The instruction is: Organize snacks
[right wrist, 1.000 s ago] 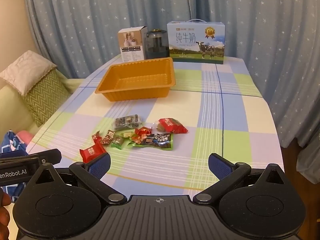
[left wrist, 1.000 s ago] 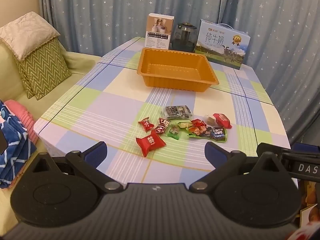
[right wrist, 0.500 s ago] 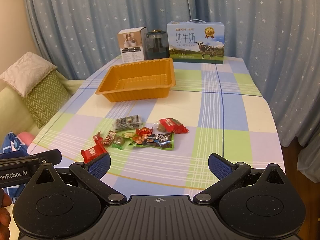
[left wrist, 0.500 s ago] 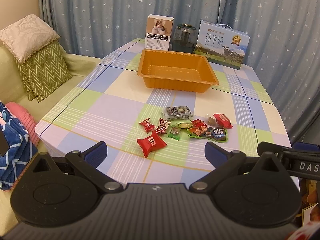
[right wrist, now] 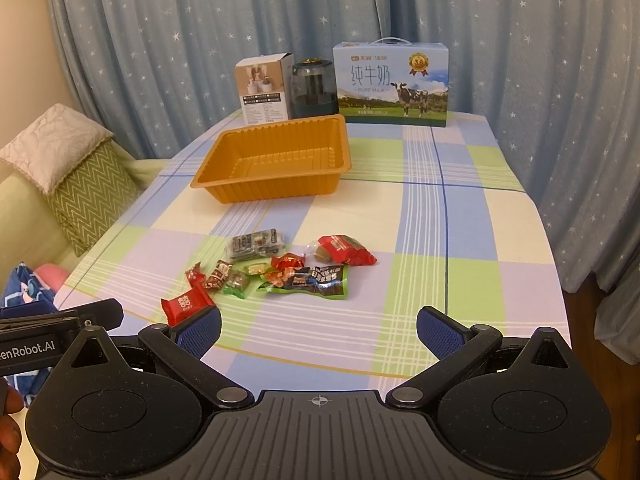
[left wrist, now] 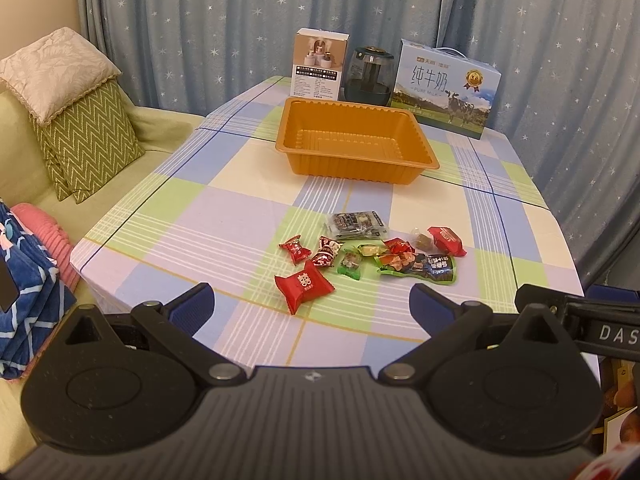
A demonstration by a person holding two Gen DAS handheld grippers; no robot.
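Note:
Several wrapped snacks lie in a loose cluster on the checked tablecloth near the front edge: a red square packet [left wrist: 303,286] [right wrist: 187,305], a green-and-black pouch [left wrist: 420,270] [right wrist: 310,280], a grey packet [left wrist: 356,224] [right wrist: 256,243] and a red packet [left wrist: 446,240] [right wrist: 346,250]. Behind them stands an orange tray [left wrist: 416,148] [right wrist: 272,192] with nothing inside. My left gripper [left wrist: 310,308] is open, hovering just short of the red square packet. My right gripper [right wrist: 318,332] is open too, nothing between its fingers, the cluster ahead and to its left.
At the table's far end stand a small white box [left wrist: 320,64], a dark jar [left wrist: 370,76] and a milk carton box [left wrist: 448,88]. A sofa with cushions [left wrist: 80,136] lies to the left. Starred curtains [right wrist: 540,80] close off the back and right.
Both grippers have eased slightly forward toward the table; the snacks and tray sit a little higher in the views. Nothing has been picked up.

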